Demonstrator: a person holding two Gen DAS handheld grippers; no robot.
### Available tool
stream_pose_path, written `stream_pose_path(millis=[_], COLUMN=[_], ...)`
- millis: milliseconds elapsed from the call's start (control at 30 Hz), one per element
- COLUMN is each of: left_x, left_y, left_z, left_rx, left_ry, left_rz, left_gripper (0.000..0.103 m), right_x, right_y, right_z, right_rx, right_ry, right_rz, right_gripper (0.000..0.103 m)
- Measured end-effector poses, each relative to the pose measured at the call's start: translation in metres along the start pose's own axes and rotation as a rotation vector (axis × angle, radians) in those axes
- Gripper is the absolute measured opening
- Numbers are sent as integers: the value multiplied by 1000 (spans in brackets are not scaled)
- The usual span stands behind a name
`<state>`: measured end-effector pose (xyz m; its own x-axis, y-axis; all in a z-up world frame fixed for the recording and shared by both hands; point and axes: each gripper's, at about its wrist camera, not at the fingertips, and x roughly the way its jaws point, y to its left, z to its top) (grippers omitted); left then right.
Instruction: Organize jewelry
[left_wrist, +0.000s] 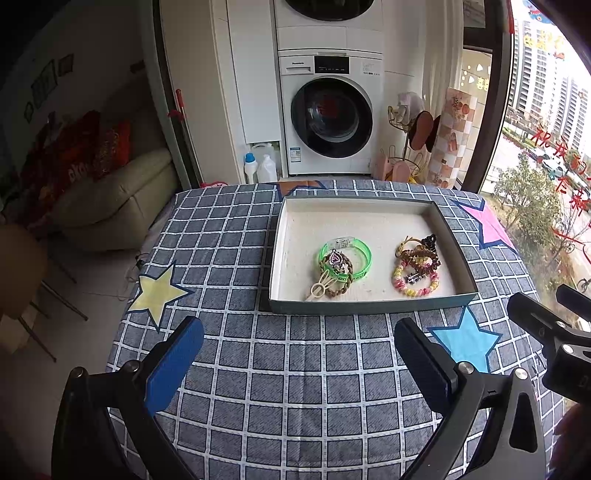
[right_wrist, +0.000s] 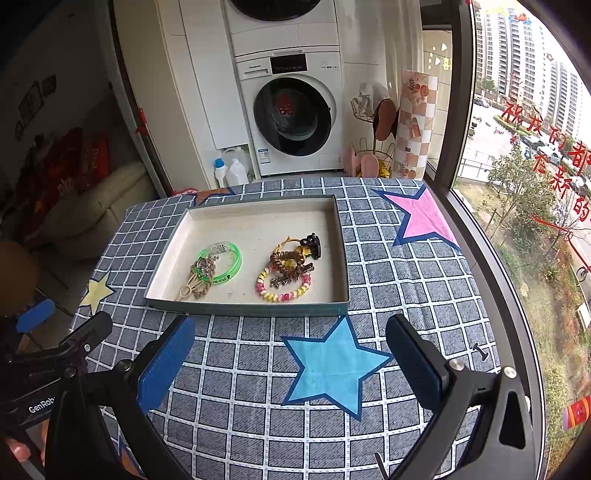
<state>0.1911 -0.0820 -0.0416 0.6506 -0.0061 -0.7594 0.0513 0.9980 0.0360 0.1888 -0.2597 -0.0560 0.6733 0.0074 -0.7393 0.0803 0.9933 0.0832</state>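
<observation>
A shallow grey-green tray (left_wrist: 369, 307) (right_wrist: 247, 308) with a white floor sits on the checked tablecloth. On its left lie a green bangle (left_wrist: 364, 254) (right_wrist: 236, 262), a brown braided band and a cream hair clip (left_wrist: 317, 290) (right_wrist: 186, 290). On its right lie a pink-yellow coil bracelet (left_wrist: 415, 291) (right_wrist: 282, 295), brown hair ties (left_wrist: 419, 254) (right_wrist: 288, 258) and a dark clip. My left gripper (left_wrist: 299, 339) is open and empty, short of the tray's near wall. My right gripper (right_wrist: 291, 339) is open and empty, over the blue star.
The table (left_wrist: 295, 387) has a blue checked cloth with a yellow star (left_wrist: 159, 291), blue star (right_wrist: 332, 365) and pink star (right_wrist: 421, 218). A small dark object (right_wrist: 480, 350) lies near the right edge. A washing machine (left_wrist: 328, 122) and window stand beyond.
</observation>
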Motion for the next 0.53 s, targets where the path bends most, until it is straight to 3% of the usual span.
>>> stream_pose_path(millis=[533], left_x=[3], left_y=[-2], left_z=[-1], left_rx=[-1], left_ry=[10], left_rz=[-7], left_gripper=[103], right_x=[-1], right_y=[0], right_z=[0], right_rx=[3], right_ry=[1], right_rz=[1], right_gripper=[103])
